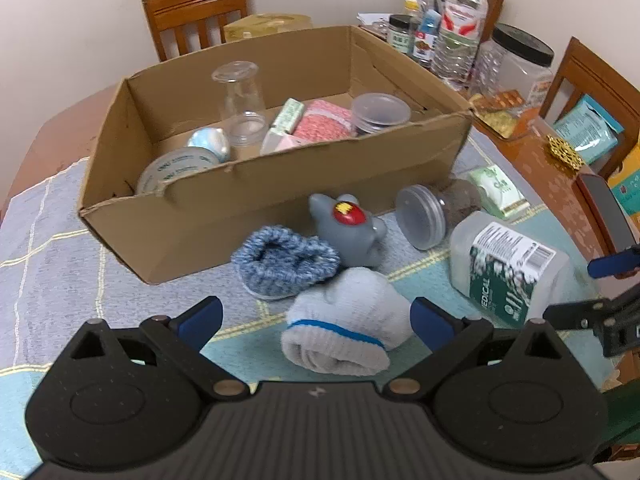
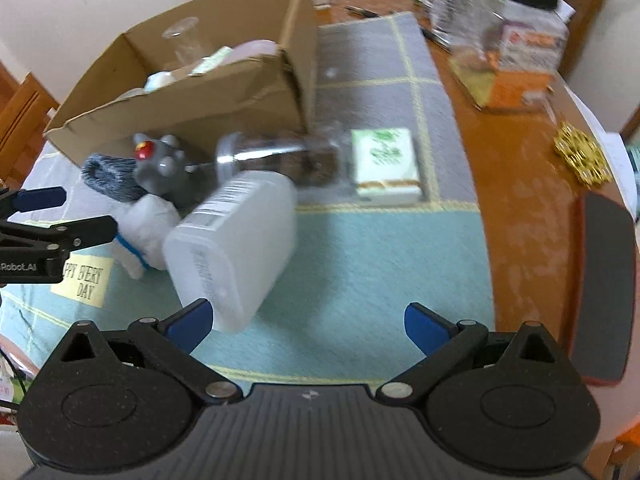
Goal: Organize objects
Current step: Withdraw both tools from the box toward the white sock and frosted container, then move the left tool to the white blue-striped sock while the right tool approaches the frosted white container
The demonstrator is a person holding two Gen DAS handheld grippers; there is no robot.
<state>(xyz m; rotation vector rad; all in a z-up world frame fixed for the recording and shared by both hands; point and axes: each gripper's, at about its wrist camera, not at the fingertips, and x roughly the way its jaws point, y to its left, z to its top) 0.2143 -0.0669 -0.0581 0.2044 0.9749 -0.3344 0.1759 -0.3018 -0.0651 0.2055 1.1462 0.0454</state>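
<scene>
An open cardboard box (image 1: 256,208) (image 2: 224,92) on the mat holds an upturned glass, lidded tubs, a pink cloth and small packets. In front of it lie a blue knitted slipper (image 1: 286,260) (image 2: 110,178), a grey toy (image 1: 348,224) (image 2: 162,168), a white rolled sock (image 1: 344,324) (image 2: 148,228), a clear jar on its side (image 1: 424,216) (image 2: 280,160), a white plastic bottle (image 1: 508,268) (image 2: 236,244) and a green-and-white packet (image 1: 498,190) (image 2: 386,166). My left gripper (image 1: 316,320) is open, fingers either side of the sock. My right gripper (image 2: 308,324) is open, its left finger by the bottle.
A blue and teal checked mat (image 2: 360,248) covers the wooden table (image 2: 520,200). At the back right stand a water bottle (image 1: 460,24), small jars and a large black-lidded canister (image 1: 516,64) (image 2: 512,20). Wooden chairs (image 1: 196,16) surround the table. A dark phone-like slab (image 2: 608,284) lies at the right edge.
</scene>
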